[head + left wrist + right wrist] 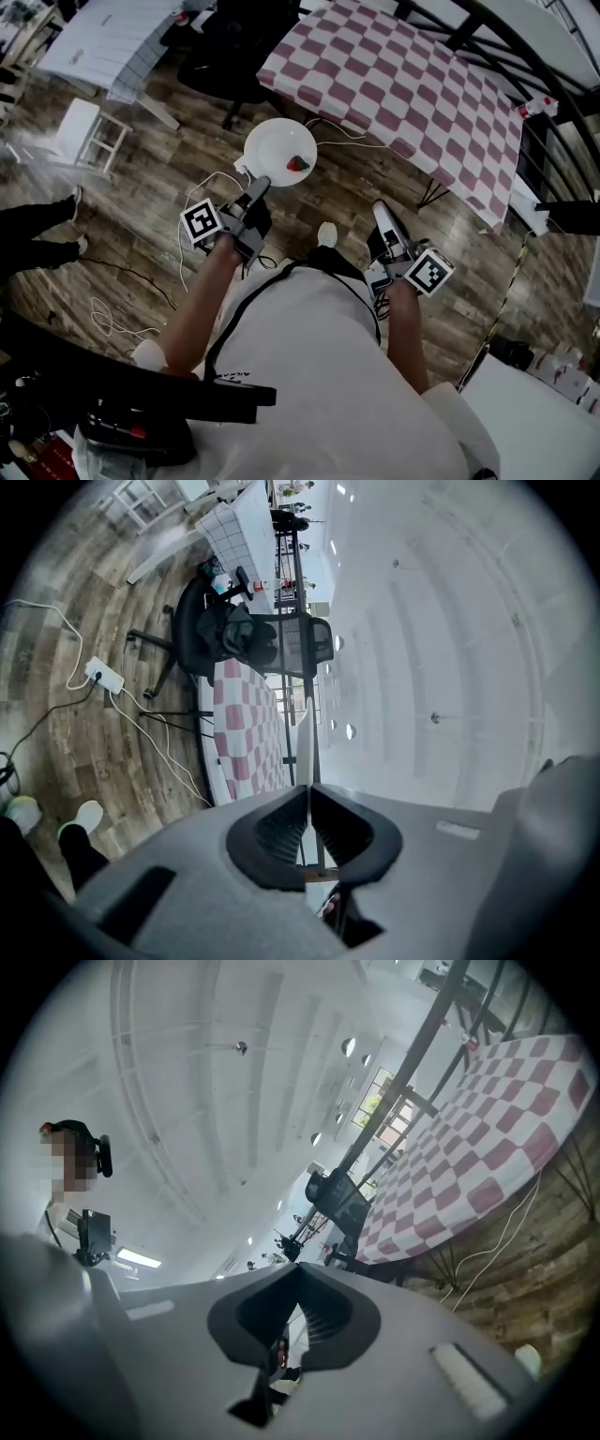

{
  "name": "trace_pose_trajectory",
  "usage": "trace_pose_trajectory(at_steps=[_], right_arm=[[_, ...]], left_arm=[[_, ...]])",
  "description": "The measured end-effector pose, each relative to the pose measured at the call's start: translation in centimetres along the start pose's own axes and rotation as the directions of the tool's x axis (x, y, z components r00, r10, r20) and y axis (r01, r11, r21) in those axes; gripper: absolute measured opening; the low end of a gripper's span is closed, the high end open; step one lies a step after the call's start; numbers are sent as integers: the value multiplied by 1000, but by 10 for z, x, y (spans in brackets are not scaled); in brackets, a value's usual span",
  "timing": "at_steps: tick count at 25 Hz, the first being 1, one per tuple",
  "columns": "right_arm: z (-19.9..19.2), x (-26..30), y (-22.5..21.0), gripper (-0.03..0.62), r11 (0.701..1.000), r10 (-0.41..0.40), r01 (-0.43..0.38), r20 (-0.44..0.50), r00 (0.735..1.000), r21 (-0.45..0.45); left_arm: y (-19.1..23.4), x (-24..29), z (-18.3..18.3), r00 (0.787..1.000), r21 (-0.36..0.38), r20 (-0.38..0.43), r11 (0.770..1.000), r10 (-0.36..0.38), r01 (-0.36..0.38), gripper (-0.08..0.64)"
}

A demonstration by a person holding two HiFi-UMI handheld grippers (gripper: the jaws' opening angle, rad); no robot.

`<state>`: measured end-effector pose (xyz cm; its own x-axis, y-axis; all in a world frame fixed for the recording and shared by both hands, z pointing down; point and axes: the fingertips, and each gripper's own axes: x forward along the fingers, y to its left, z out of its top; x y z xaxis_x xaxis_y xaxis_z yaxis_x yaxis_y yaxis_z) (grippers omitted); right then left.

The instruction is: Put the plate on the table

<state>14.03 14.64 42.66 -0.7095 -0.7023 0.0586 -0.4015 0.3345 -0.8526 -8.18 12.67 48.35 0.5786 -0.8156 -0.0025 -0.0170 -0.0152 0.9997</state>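
A white plate (277, 150) with a small red, strawberry-like piece (298, 164) on it hangs level above the wooden floor. My left gripper (255, 190) is shut on its near rim. In the left gripper view the plate (305, 731) shows edge-on as a thin white strip rising from the closed jaws of that gripper (307, 789). The table with the red-and-white checked cloth (403, 84) stands ahead and to the right, apart from the plate. My right gripper (382, 217) is lower right, shut and holding nothing; its jaw tips (298, 1266) meet, with the checked table (469, 1147) beyond.
A black office chair (230, 56) stands just left of the checked table, close behind the plate. A white table (112, 37) and a small white rack (84, 131) are at the upper left. Cables (187, 253) lie on the floor. Another person's legs (37, 234) show at the left edge.
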Motion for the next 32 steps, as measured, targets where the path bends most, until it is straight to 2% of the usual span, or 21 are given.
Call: trace_pose_trajectory(at_steps=[8, 16, 23, 32], right_arm=[[47, 40, -19, 8, 996, 84, -84, -88, 993, -2], [68, 80, -45, 8, 993, 105, -113, -207, 973, -27], [77, 110, -62, 8, 989, 149, -147, -274, 950, 30], [79, 125, -73, 8, 965, 219, -163, -287, 933, 206]], left_arm=[[-9, 43, 15, 996, 5, 89, 1000, 1, -2, 20], [-8, 79, 12, 989, 13, 148, 1000, 6, -8, 20], [-3, 110, 4, 983, 19, 183, 1000, 4, -7, 20], [-1, 139, -7, 983, 23, 186, 1000, 3, -7, 20]])
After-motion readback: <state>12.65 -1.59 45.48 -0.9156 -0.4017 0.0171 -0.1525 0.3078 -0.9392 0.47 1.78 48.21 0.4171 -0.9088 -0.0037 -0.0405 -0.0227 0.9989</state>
